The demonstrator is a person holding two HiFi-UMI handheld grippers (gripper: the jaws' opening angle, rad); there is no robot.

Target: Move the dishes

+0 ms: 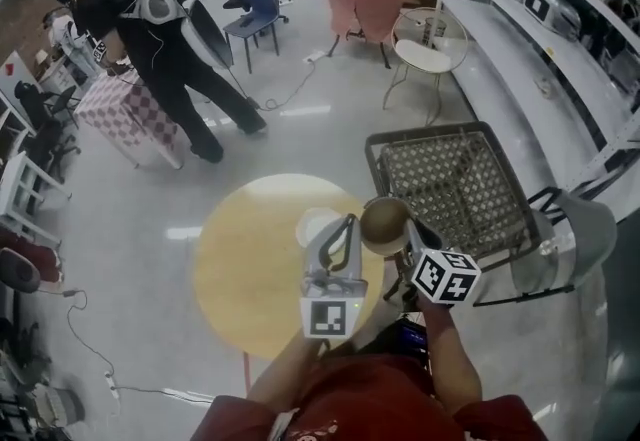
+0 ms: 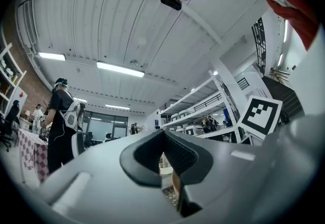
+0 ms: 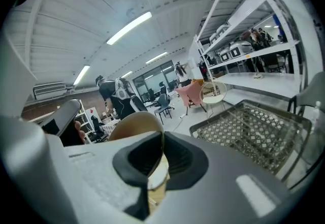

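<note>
Head view: a brown bowl [image 1: 385, 224] is gripped by its rim in the closed right gripper [image 1: 408, 229]. It is held up at the right edge of the round table [image 1: 235, 269], just left of the wire rack [image 1: 455, 184]. The left gripper [image 1: 346, 227] is shut with nothing in it, above a white dish [image 1: 317, 225] lying on the table. The carry to the rack is judged to be in hand. Next, the bowl would need to be brought right over the rack, lowered and released.

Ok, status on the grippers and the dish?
Left gripper shut. Right gripper shut on rim of brown bowl, held up beside wire rack. Nothing between bowl and rack.
</note>
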